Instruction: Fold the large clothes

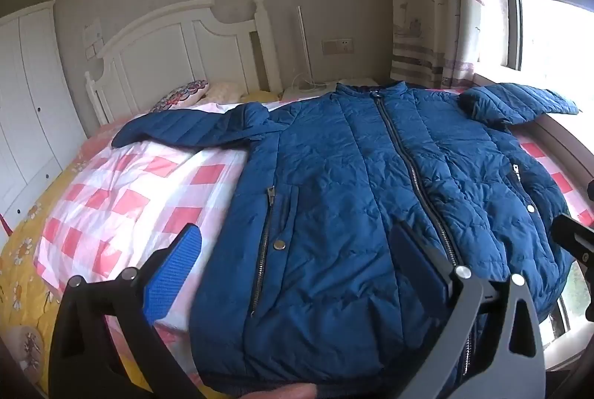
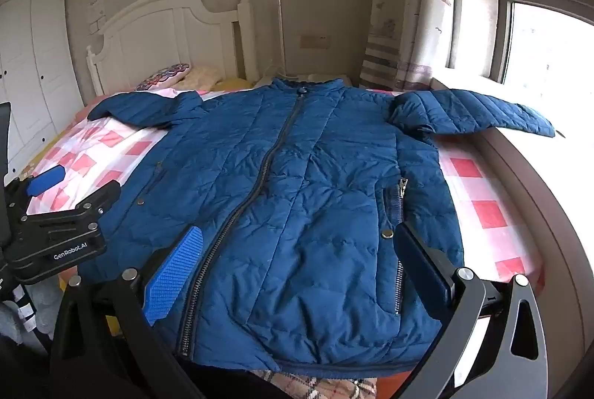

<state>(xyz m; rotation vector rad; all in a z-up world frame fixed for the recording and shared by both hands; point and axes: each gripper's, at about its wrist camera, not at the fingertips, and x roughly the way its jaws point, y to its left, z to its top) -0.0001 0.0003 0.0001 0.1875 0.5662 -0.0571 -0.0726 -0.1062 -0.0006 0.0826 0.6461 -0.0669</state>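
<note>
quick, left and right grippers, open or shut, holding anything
Left gripper: open, holding nothing, poised above the hem of the blue puffer jacket.
Right gripper: open, holding nothing, above the same hem.

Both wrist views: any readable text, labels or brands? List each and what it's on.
"GenRobot.AI": white print on the body of the left hand-held gripper, seen in the right wrist view.
Small white tag on the blue jacket: too small to read.
Nothing else legible.
</note>
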